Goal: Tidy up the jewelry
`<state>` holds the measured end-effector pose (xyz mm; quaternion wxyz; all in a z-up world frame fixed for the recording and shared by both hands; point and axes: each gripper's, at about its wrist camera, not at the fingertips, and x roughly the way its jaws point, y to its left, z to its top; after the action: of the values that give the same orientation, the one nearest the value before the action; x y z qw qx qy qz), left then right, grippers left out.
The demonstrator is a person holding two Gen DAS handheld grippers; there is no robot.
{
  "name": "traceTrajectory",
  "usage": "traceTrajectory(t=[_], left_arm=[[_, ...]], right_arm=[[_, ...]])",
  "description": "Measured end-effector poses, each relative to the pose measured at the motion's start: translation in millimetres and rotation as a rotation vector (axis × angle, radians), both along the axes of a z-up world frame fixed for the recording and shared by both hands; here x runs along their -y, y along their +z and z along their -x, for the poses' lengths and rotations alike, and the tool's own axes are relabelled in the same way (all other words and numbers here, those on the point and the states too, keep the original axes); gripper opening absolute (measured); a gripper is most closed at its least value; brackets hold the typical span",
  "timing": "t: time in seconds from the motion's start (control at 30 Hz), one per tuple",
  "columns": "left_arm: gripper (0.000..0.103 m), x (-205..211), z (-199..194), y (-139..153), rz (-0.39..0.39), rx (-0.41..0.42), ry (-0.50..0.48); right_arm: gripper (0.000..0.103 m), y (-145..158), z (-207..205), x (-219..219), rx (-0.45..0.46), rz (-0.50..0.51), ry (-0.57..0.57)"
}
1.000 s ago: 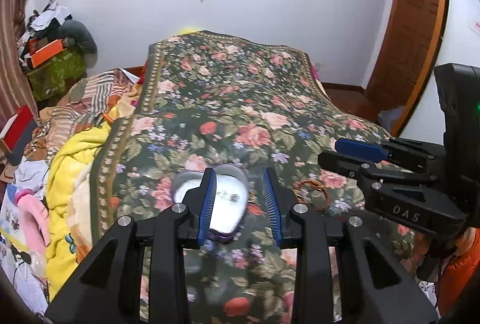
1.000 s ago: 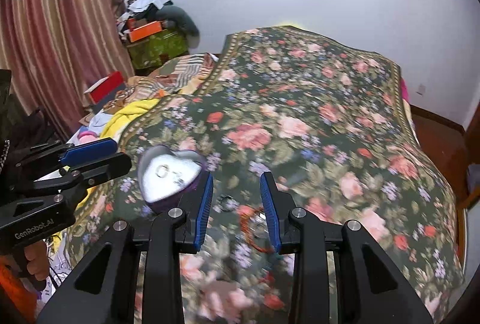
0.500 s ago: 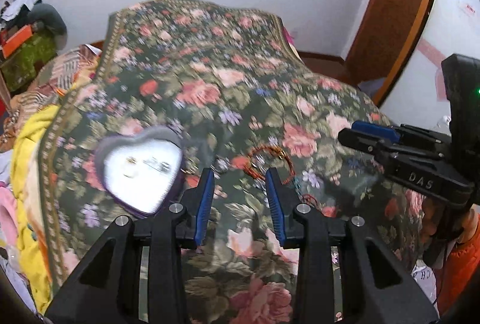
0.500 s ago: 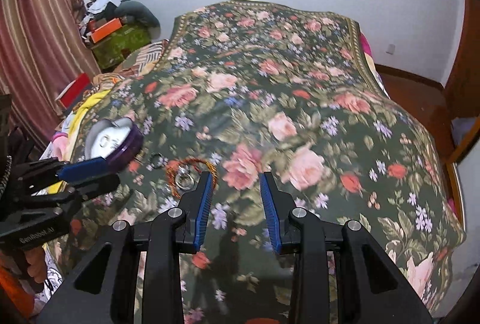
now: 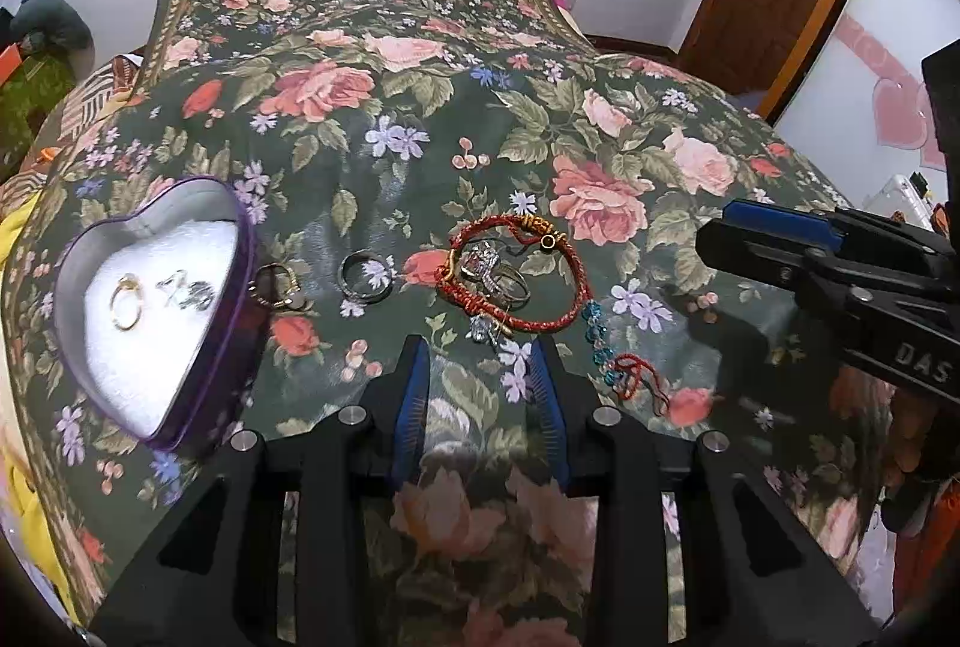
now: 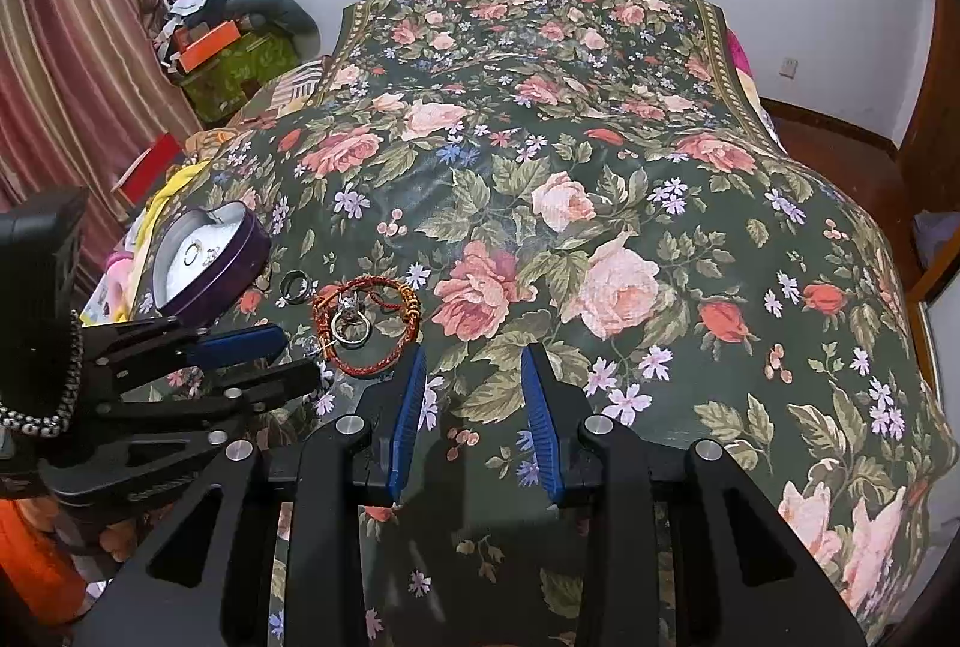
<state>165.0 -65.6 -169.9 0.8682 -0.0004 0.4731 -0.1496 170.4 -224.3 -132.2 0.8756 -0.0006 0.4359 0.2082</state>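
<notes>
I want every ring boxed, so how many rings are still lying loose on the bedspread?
At least 3: a dark band beside the heart box, a gold ring by its rim, a stone ring inside the red bracelet. Overlaps may hide more.

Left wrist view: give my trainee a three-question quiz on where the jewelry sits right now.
1. True or false: the heart-shaped tin is empty.
2. Which lies inside the loop of the red bracelet? A) the stone ring B) the dark band ring C) the gold ring
3. What does the left gripper hold?

Key: 1. False; the gold ring and a silvery piece lie in it. 2. A. 3. Nothing; its jaws are open above the bedspread.
</notes>
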Motion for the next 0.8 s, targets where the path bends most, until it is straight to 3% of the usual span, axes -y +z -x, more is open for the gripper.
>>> traceTrajectory(t=[0.07,0.27,0.5,0.8], left_arm=[[0.032,2.3,-3.2,-0.8,-0.007,0.009,-0.004],[0.008,6.6,-10.9,-4.7,-0.002,0.015,-0.018],[0.008,6.4,4.5,4.1,-0.003,0.047,-0.031],[0.008,-18.4,28.6,25.7,0.049,0.084,0.004]], right_arm=[[0.03,-0.8,-0.5,-0.8,-0.004,-0.001,0.002],[0.03,-2.4,0.8,-5.4,-0.014,0.004,0.016],[0.03,-3.7,5.9,-13.8,-0.028,0.008,0.038],[0.03,-16.7,14.9,-38.0,-0.073,0.034,0.099]])
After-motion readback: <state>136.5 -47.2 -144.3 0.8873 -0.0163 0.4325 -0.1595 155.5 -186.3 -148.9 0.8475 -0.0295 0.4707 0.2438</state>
